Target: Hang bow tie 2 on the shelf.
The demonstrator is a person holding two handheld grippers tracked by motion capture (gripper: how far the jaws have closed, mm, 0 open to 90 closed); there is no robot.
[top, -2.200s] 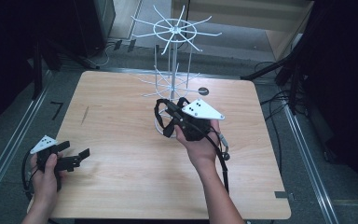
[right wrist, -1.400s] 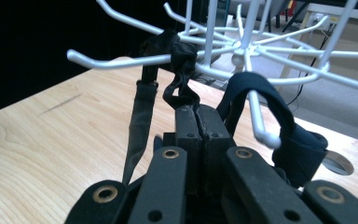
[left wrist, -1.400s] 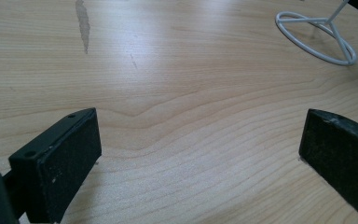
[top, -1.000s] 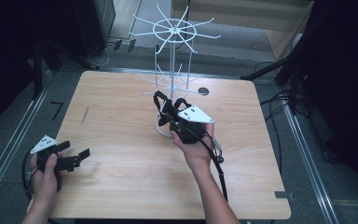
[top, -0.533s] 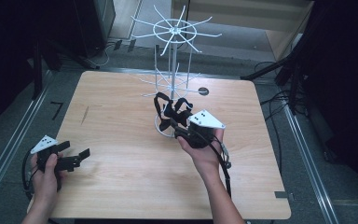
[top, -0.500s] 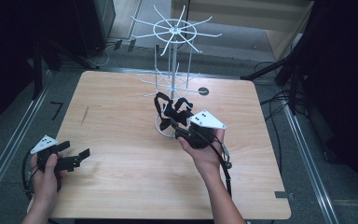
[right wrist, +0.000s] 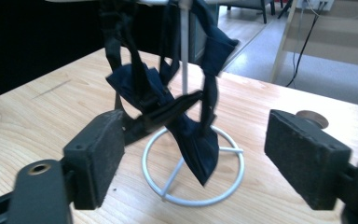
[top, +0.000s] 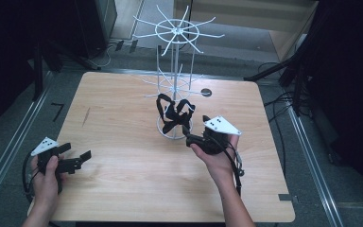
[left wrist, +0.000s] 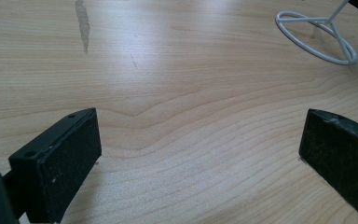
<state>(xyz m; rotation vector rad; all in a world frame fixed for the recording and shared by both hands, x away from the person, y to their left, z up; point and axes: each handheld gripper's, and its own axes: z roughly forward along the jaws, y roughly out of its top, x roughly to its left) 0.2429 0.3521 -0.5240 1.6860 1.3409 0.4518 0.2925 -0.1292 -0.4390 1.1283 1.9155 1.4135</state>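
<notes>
1. White wire rack stands mid-worktop; dark bow tie hangs on its lower arms, just above the ring base.
2. Right tongs just beside the base, jaws having just opened, wide, nothing between them.
3. Left tongs well apart from the rack, near the worktop's front corner, wide, empty.

Dim surroundings, a soft sheen on the wooden table, and slight motion blur up close.

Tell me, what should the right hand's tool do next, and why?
Probably back a little farther away. The right tool has just opened and nothing sits between its jaws, while the dark bow tie hangs on the white wire rack, seemingly delivered.
</notes>
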